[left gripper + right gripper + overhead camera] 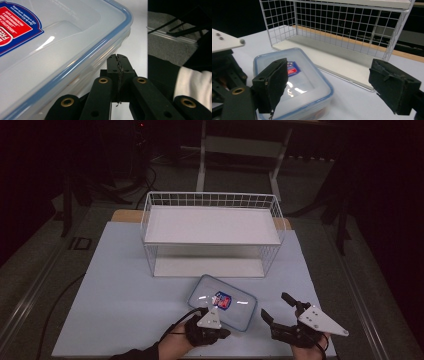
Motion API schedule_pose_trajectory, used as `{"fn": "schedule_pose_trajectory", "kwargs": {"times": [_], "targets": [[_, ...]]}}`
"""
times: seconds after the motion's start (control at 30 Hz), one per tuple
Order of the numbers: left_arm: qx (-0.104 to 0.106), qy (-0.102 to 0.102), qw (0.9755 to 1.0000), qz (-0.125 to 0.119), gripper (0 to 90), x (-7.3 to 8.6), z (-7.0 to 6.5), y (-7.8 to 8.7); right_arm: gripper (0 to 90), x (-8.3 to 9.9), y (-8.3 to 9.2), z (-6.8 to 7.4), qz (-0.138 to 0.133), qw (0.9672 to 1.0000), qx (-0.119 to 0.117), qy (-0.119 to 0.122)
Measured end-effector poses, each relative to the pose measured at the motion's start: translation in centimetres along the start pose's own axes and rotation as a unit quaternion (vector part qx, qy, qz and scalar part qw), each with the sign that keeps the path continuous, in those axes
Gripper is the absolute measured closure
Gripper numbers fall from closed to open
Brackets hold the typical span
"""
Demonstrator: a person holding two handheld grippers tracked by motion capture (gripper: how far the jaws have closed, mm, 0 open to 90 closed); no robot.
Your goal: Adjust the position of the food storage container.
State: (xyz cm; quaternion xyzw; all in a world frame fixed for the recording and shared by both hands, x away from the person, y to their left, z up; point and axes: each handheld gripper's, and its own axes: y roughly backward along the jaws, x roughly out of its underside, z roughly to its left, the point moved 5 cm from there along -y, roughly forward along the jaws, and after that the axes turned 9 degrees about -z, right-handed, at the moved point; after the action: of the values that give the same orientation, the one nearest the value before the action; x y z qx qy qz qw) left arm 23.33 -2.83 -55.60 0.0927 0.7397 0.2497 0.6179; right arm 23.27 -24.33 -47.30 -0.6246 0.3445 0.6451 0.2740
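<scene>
Jaws pressed flat together with nothing between them, the left gripper [117, 72] noses against the near side of a clear plastic food box [223, 302], while the right gripper [278, 311] waits just to the box's right with its pads spread wide and empty. The box, its blue-rimmed lid snapped on and a red-and-blue label [223, 300] on top, lies on the pale blue table [120, 290] just in front of a white wire rack [210, 235]. Through the clear lid no contents can be made out, so it may well be empty. Both tiers of the rack, the upper shelf [210, 226] and the lower board [207, 267], are bare. From here, a nudge with closed tips looks likely to spin the light box rather than slide it straight, sending a corner against the rack's front wire or skating the box toward the open right gripper. A push that rides up under the lid's rim could also tip the near edge or pop a clasp. The open jaws, if closed across the smooth plastic walls off-centre, may squeeze the box out sideways.
</scene>
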Motion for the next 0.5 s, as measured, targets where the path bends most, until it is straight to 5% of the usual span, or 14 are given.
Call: {"fn": "schedule_pose_trajectory", "kwargs": {"times": [0.5], "targets": [[-0.022, -0.003, 0.9997, -0.004, 88.7, -1.8, 1.7, -1.9, 15.4, -0.3, 0.1, 0.3, -0.009, 0.9999, -0.001, 0.010]]}}
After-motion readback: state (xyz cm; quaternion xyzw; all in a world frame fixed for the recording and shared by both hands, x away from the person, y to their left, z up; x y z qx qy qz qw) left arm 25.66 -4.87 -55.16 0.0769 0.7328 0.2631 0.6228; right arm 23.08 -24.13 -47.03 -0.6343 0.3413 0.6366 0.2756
